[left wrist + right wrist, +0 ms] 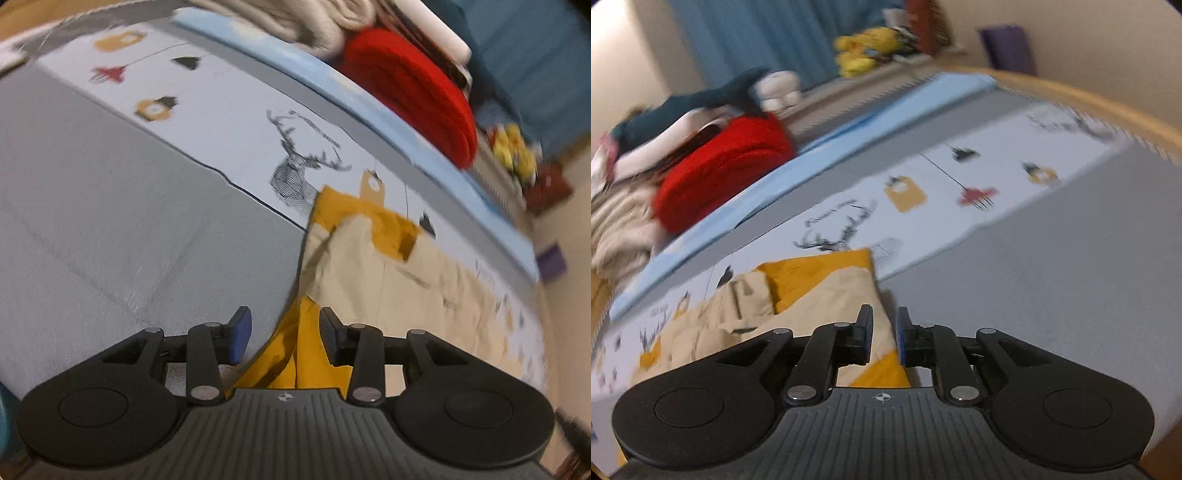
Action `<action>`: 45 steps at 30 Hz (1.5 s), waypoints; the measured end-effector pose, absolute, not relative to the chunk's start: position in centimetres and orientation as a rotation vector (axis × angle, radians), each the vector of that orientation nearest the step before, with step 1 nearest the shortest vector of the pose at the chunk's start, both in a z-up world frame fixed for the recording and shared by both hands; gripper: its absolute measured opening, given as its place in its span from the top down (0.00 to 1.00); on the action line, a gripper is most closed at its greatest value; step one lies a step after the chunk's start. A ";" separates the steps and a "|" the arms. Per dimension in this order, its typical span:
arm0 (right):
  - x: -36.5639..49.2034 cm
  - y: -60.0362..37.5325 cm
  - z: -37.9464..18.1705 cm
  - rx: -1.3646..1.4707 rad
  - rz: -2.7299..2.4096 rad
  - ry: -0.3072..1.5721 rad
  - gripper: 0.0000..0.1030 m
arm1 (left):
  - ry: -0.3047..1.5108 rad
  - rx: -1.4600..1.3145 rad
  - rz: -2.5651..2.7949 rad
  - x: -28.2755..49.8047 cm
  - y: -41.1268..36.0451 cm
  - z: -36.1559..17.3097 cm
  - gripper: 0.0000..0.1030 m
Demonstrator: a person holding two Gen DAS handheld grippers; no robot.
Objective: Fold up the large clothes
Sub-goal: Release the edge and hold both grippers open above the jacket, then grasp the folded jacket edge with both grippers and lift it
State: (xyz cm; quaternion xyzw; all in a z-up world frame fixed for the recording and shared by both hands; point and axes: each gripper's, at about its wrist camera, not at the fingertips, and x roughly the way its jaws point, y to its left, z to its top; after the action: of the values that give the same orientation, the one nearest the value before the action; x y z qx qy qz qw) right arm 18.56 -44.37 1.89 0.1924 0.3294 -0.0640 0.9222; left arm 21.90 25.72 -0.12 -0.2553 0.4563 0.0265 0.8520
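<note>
Mustard-and-beige garment (369, 266) lies doubled over on the bed (110, 221), at twelve o'clock from both claws. Left claw (285, 334) gapes empty; right claw (884, 334) stands slightly parted, gripping nothing. One fold looks done; more probably remain.

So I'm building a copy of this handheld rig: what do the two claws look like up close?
Both match: the left claw and right claw are matte black plastic, each with two slim fingers faced with blue pads, driven by black linkage arms on silver pivot pins. Behind sits a ribbed dark grey body with a small crosshair mark, flanked by round black discs. No cables show.
</note>
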 end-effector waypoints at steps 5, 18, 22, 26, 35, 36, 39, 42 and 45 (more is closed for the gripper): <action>18.8 -42.6 1.5 0.350 -0.106 0.700 0.76 | 0.938 -0.352 -0.003 20.8 22.3 0.2 0.58; 19.3 -41.9 -1.2 0.333 -0.112 0.772 0.67 | 0.961 -0.249 0.017 21.6 20.0 -1.8 0.58; 20.2 -42.0 -2.4 0.337 -0.119 0.809 0.64 | 0.960 -0.246 0.023 22.9 19.4 -2.0 0.58; 21.4 -41.6 -3.1 0.325 -0.111 0.842 0.55 | 0.960 -0.251 0.025 24.1 18.8 -2.2 0.57; 24.8 -40.0 -5.4 0.288 -0.102 0.935 0.44 | 0.987 -0.275 0.051 27.0 18.0 -3.5 0.54; 25.1 -40.0 -5.7 0.282 -0.105 0.947 0.44 | 0.991 -0.279 0.055 27.4 18.0 -3.7 0.54; 25.7 -40.3 -6.6 0.291 -0.116 0.968 0.41 | 1.004 -0.289 0.062 28.3 18.0 -4.3 0.53; 26.0 -40.9 -7.0 0.323 -0.120 0.976 0.40 | 1.019 -0.299 0.063 29.0 17.9 -4.9 0.52; 26.1 -41.3 -7.1 0.350 -0.104 0.971 0.41 | 1.022 -0.300 0.045 29.5 17.6 -5.2 0.55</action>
State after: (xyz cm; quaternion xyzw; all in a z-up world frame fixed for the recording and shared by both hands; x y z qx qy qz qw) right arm 26.08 -41.28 -7.14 0.1674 0.4640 -0.0496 0.8685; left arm 29.46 17.63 -5.16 -0.1432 0.4870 0.0216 0.8613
